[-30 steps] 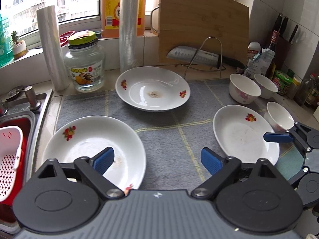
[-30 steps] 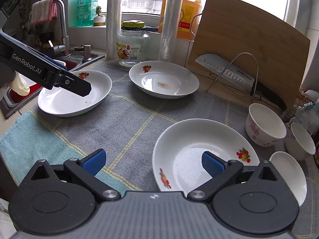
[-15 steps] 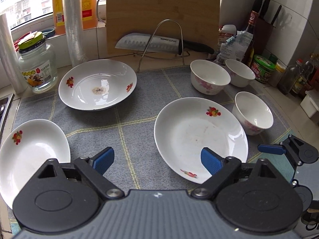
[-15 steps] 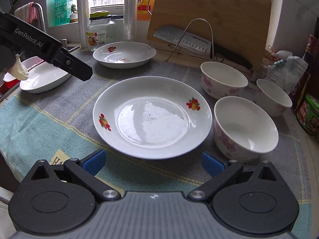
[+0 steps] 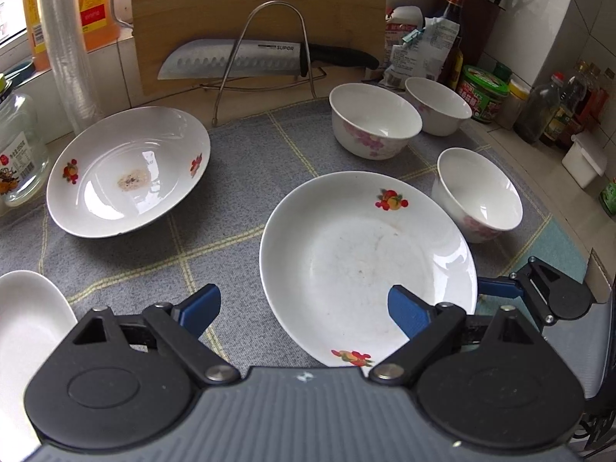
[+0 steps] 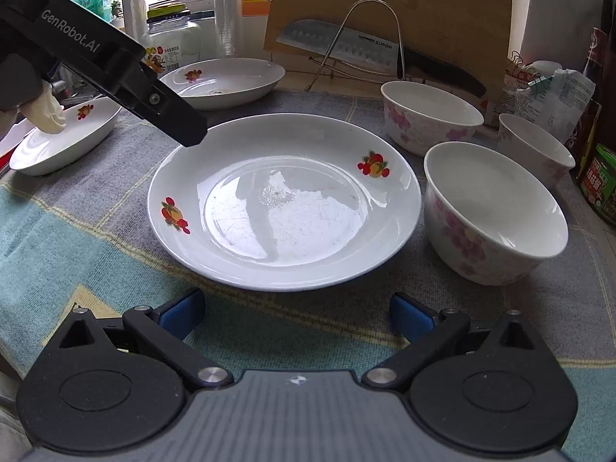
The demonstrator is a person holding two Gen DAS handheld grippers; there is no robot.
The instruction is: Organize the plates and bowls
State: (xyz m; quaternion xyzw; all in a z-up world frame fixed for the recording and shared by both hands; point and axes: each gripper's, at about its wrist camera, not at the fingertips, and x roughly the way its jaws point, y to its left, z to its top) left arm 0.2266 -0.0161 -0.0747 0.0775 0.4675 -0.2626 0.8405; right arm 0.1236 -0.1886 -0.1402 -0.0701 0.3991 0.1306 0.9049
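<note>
Both grippers shifted, plate (image 6: pixel 285 200) ahead of open jaws

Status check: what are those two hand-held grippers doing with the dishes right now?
Left hand-held gripper open, empty. Right hand-held gripper open, empty, just short of the nearest plate. Floral bowl close beside that plate; nothing stacked.

"SUPOR" on knife blade (image 5: pixel 231 58), "GenRobot.AI" on left tool (image 6: pixel 115 65)
</note>
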